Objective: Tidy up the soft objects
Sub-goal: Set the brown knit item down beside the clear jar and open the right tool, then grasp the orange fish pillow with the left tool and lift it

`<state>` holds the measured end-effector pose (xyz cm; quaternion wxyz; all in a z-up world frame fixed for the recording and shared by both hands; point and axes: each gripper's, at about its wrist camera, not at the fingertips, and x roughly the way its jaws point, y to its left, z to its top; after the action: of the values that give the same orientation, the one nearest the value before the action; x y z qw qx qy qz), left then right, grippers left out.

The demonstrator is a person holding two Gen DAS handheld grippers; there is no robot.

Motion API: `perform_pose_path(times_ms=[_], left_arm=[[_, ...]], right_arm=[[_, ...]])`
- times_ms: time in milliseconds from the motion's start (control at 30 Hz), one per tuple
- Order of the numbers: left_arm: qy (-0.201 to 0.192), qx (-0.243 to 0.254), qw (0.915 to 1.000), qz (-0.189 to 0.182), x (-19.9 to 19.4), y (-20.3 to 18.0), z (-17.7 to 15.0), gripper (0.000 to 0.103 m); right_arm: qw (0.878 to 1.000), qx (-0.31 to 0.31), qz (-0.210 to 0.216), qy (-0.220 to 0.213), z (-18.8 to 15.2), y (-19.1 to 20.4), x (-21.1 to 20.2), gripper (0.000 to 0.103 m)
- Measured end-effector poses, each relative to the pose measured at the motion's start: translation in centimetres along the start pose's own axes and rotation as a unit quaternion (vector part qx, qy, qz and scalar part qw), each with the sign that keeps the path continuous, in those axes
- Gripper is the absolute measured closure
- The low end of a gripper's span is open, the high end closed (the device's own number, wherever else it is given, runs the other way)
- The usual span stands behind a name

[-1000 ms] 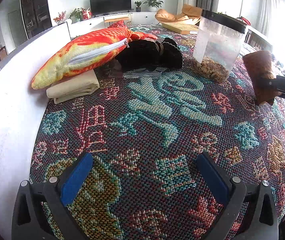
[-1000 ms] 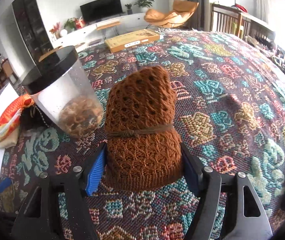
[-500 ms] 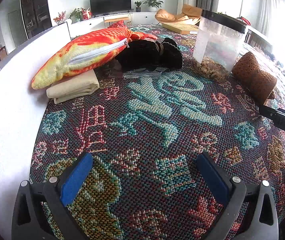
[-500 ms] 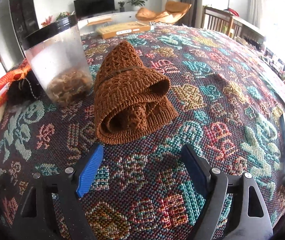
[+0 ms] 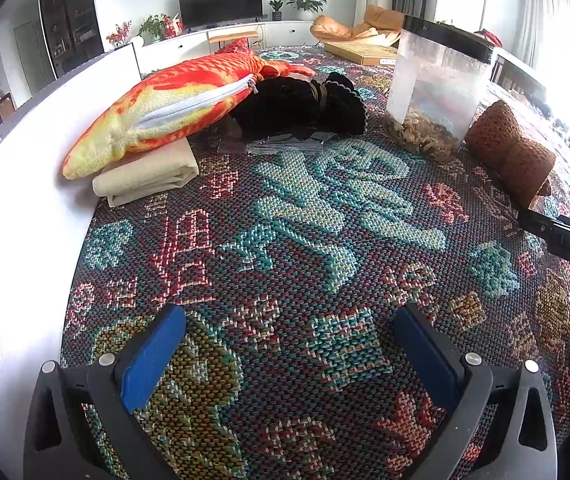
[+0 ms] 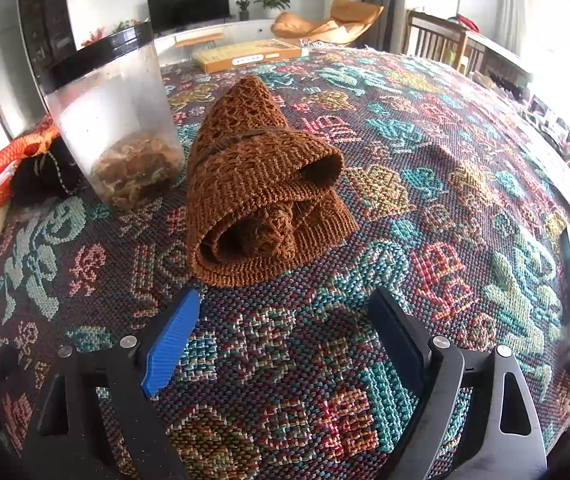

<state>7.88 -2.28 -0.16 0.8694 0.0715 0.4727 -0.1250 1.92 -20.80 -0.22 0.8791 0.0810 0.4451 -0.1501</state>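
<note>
Patterned cloth [image 6: 425,168] beneath down-tilted right tongs [image 6: 285,332]

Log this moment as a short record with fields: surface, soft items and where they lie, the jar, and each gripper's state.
surface: patterned woven cloth
brown knit roll: lying on the cloth beside the jar, tied with a cord, not held
fish pillow: far left, resting partly on the beige folded cloth
black knit bundle: beside the pillow
jar: upright, black lid on, dried bits at the bottom
left gripper: open, nothing between the fingers
right gripper: jaws opening, empty, just short of the roll
</note>
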Motion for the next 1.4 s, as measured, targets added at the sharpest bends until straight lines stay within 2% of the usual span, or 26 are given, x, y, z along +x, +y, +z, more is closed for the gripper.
perform_pose_path(times_ms=[67,167,300,400,533,567,600,633,667,733,900,1000,1100,1200,1267,1300,1367,1400], left_arm=[[0.031,0.003,0.9995,-0.001,-0.4,0.0,1.2,0.0],[-0.012,0.013,0.9998,0.001,-3.5,0.1,3.8,0.0],[-0.056,0.05,0.9955,0.058,-5.3,0.4,9.5,0.0],[-0.021,0.077,0.9923,0.095,-2.1,1.7,13.8,0.0],[0.038,0.052,0.9906,0.12,3.1,4.9,16.3,0.0],[0.054,0.042,0.9911,0.115,3.8,5.6,16.4,0.004],[0.064,0.033,0.9926,0.098,4.5,6.0,16.0,0.012],[0.07,0.027,0.9938,0.083,4.7,6.2,15.7,0.049],[0.073,0.026,0.9938,0.081,4.5,6.3,15.6,0.061],[0.053,0.02,0.9965,0.062,2.7,6.1,15.3,0.07],[0.024,-0.027,0.9991,0.022,-4.1,5.6,12.3,0.07],[0.019,-0.045,0.9988,0.002,-7.4,4.9,8.8,0.069],[0.03,-0.045,0.9985,0.001,-8.3,3.6,4.3,0.064],[0.045,-0.021,0.9988,-0.001,-6.9,2.1,1.0,0.054],[0.061,0.01,0.9981,-0.001,-5.5,0.9,-0.5,0.04],[0.071,0.027,0.9971,0.003,-4.9,0.3,-1.0,0.036],[0.071,0.062,0.9955,0.012,-4.8,-0.8,-1.7,0.023],[0.065,0.079,0.9946,0.017,-4.8,-1.2,-1.8,0.02]], right_arm=[[1.0,0.0,0.0,0.0,0.0,0.0,0.0,0.014],[1.0,0.0,0.0,0.0,0.0,0.0,0.0,0.014],[1.0,0.0,0.0,0.0,0.0,0.0,0.0,0.014],[1.0,0.0,0.0,0.0,0.0,0.0,0.0,0.014],[1.0,0.0,0.0,0.0,0.0,0.0,0.0,0.014],[1.0,0.0,0.0,0.0,0.0,0.0,0.0,0.014],[1.0,0.0,0.0,0.0,0.0,0.0,0.0,0.014],[1.0,0.0,0.0,0.0,0.0,0.0,0.0,0.014],[1.0,0.0,0.0,0.0,0.0,-0.1,0.0,0.014],[1.0,0.0,0.0,0.0,0.0,-0.1,0.0,0.013],[1.0,0.001,0.0,0.0,0.1,0.0,0.0,0.013],[1.0,0.001,0.0,0.0,0.1,0.0,0.0,0.013],[1.0,0.001,0.0,0.0,0.1,0.0,0.0,0.013],[1.0,0.001,0.0,0.0,0.1,0.0,0.0,0.013],[1.0,0.001,0.0,0.0,0.1,-0.1,0.0,0.013],[1.0,0.001,0.0,0.0,0.1,-0.1,0.0,0.013],[1.0,0.001,0.0,0.0,0.0,-0.1,0.0,0.013],[1.0,0.001,0.0,0.0,0.1,-0.1,0.0,0.013]])
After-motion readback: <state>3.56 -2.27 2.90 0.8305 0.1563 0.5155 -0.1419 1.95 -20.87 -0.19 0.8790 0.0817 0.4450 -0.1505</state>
